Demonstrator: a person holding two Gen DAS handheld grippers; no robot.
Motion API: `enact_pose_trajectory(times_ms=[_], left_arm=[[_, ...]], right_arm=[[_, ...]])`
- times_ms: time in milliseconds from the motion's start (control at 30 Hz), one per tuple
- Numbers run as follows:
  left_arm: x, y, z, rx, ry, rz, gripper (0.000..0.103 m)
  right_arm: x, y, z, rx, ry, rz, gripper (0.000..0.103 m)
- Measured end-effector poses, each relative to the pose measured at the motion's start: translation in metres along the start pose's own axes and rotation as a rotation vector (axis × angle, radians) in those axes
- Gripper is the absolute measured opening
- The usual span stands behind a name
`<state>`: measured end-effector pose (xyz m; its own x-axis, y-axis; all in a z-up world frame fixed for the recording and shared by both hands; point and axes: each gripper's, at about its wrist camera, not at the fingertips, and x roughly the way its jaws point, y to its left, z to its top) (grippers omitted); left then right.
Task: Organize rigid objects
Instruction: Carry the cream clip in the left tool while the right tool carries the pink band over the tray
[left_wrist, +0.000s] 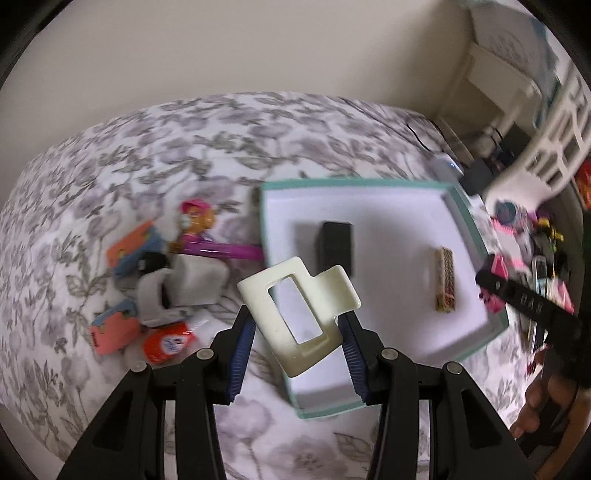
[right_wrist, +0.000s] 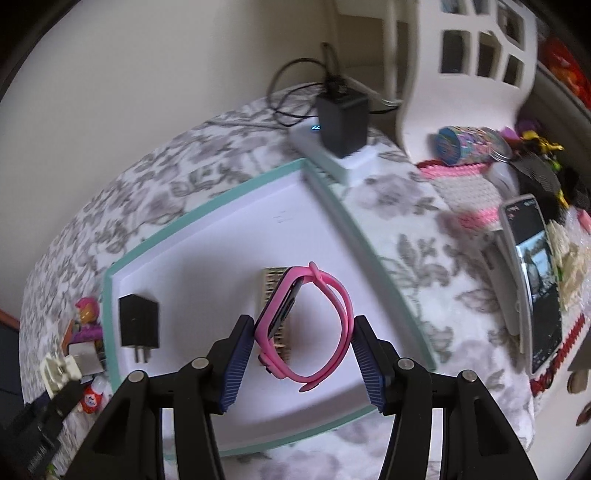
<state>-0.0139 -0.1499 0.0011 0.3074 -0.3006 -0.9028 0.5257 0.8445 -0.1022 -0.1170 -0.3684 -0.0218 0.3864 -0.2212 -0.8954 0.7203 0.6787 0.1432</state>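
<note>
A shallow white tray with a teal rim lies on the flowered bedspread; it also shows in the right wrist view. In it lie a black charger plug and a small patterned block. My left gripper is shut on a cream plastic clip, held above the tray's near left corner. My right gripper is shut on a pink wristwatch, held over the tray above the patterned block.
Left of the tray sits a pile of small toys, erasers and a pink pen. At the right are a propped phone, a crocheted mat, a white chair and a power strip with black adapter.
</note>
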Motion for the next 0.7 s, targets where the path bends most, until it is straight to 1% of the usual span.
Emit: enact_pose_trajectory(times_ms=[133,267,333,533,700], left_arm=[[0.011,-0.020,-0.005,0.060,0.030,-0.010,0.048],[0.022,-0.033,-0.012,0.112,0.064,0.018,0.048],[0.029,-0.037,-0.015,0.127,0.085,0.018,0.048],[0.050,-0.044,-0.023,0.159,0.148,0.045,0.048],[0.067,-0.045,-0.028,0.150,0.200,0.038,0.048]], right_arm=[[0.004,-0.007,0.001,0.015,0.012,-0.002,0.058],[0.014,-0.007,-0.002,0.007,0.051,-0.009,0.058],[0.018,-0.006,-0.004,-0.003,0.068,-0.013,0.058],[0.032,-0.008,-0.010,-0.009,0.117,-0.028,0.058],[0.041,-0.011,-0.013,-0.011,0.147,-0.034,0.058]])
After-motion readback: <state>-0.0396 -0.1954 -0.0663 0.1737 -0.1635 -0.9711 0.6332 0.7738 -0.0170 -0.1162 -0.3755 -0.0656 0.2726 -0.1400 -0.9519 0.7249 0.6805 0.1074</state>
